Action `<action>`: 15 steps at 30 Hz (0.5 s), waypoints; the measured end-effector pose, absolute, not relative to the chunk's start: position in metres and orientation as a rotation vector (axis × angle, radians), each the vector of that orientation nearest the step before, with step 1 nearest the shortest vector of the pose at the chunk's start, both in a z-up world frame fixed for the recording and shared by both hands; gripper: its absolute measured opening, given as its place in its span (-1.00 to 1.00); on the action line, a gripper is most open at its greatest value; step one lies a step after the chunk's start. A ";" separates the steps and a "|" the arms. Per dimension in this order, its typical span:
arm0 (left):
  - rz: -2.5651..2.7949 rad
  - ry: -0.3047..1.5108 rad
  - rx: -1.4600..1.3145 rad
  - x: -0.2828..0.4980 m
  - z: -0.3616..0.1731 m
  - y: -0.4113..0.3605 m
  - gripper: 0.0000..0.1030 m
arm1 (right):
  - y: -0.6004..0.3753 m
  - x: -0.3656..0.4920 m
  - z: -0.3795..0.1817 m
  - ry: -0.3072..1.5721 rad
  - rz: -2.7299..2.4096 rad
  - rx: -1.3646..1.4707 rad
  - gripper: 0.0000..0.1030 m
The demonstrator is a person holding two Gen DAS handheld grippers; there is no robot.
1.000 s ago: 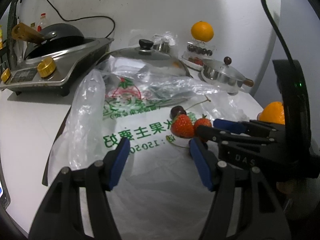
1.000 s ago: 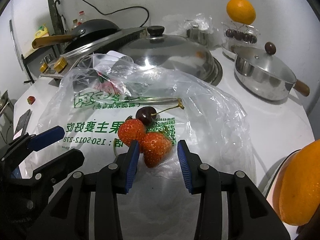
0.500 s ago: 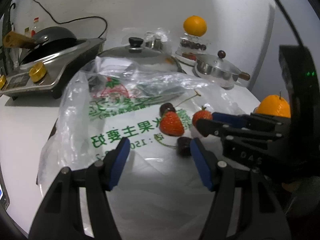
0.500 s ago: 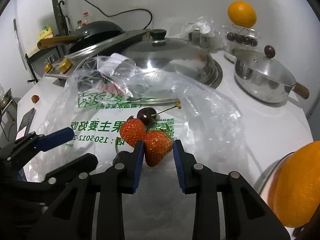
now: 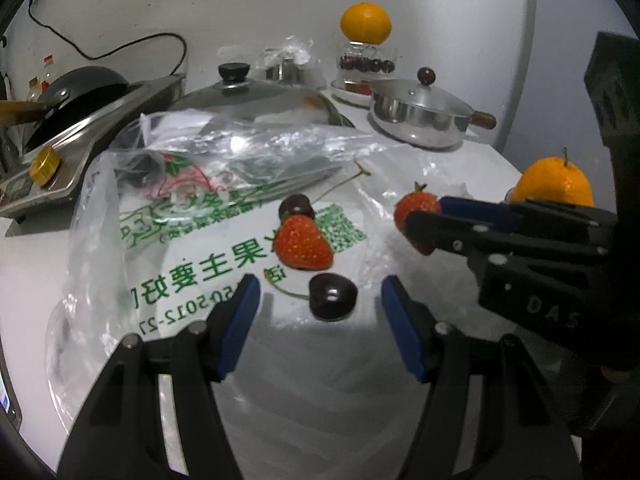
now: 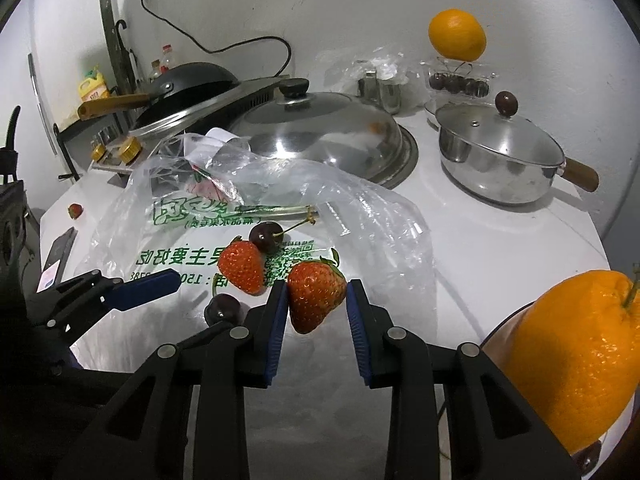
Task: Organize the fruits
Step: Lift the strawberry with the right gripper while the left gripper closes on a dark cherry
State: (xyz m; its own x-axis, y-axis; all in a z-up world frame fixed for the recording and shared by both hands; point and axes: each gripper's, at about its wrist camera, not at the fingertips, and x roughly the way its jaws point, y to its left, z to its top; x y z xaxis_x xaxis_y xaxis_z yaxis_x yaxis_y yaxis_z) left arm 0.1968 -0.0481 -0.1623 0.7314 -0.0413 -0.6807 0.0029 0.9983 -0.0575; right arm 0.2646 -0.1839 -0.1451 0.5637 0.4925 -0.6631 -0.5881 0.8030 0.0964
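My right gripper (image 6: 317, 294) is shut on a red strawberry (image 6: 316, 296) and holds it just above the printed plastic bag (image 6: 168, 216). In the left wrist view the same strawberry (image 5: 416, 206) sticks out of the right gripper's fingers (image 5: 460, 232). On the bag lie a second strawberry (image 5: 303, 242), a stemmed dark cherry (image 5: 296, 206) behind it and another dark cherry (image 5: 333, 296). My left gripper (image 5: 320, 296) is open, with that nearer cherry between its blue pads and a gap on each side. An orange (image 6: 576, 356) sits close at the right.
A big steel lid (image 6: 320, 132), a lidded saucepan (image 6: 496, 152) and a cooker with a black wok (image 6: 192, 80) line the back. Another orange (image 6: 457, 34) rests on a clear box of cherries (image 6: 460, 82). A small strawberry (image 6: 75, 211) lies at the table's left edge.
The right jaws closed on the front strawberry and lifted it away from the other fruit. The left gripper moved forward until the nearer cherry lay between its pads.
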 end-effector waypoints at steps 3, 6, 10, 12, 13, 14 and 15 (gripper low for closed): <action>-0.020 0.771 -0.025 0.201 -0.164 -0.054 0.25 | -0.187 0.266 -0.145 0.731 0.645 -0.133 -0.38; -0.019 0.779 0.000 0.203 -0.165 -0.058 0.23 | -0.189 0.266 -0.144 0.726 0.654 -0.125 -0.38; -0.018 0.787 0.039 0.207 -0.167 -0.065 0.01 | -0.190 0.266 -0.144 0.720 0.669 -0.117 -0.38; -0.020 0.789 0.053 0.209 -0.168 -0.068 -0.07 | -0.191 0.265 -0.143 0.719 0.674 -0.113 -0.38; -0.020 0.786 0.061 0.209 -0.168 -0.070 -0.08 | -0.192 0.266 -0.143 0.718 0.676 -0.112 -0.38; -0.021 0.786 0.067 0.209 -0.168 -0.071 -0.09 | -0.192 0.265 -0.142 0.717 0.678 -0.110 -0.38; -0.023 0.787 0.071 0.210 -0.168 -0.072 -0.12 | -0.192 0.265 -0.142 0.716 0.679 -0.109 -0.38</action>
State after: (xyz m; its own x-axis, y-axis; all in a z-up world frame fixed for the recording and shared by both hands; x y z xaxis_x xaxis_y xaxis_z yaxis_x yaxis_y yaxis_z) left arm 0.2100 -0.0716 -0.1684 0.7059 0.0062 -0.7083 0.0468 0.9974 0.0553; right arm 0.2650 -0.1924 -0.1421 0.5516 0.5369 -0.6384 -0.6087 0.7824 0.1320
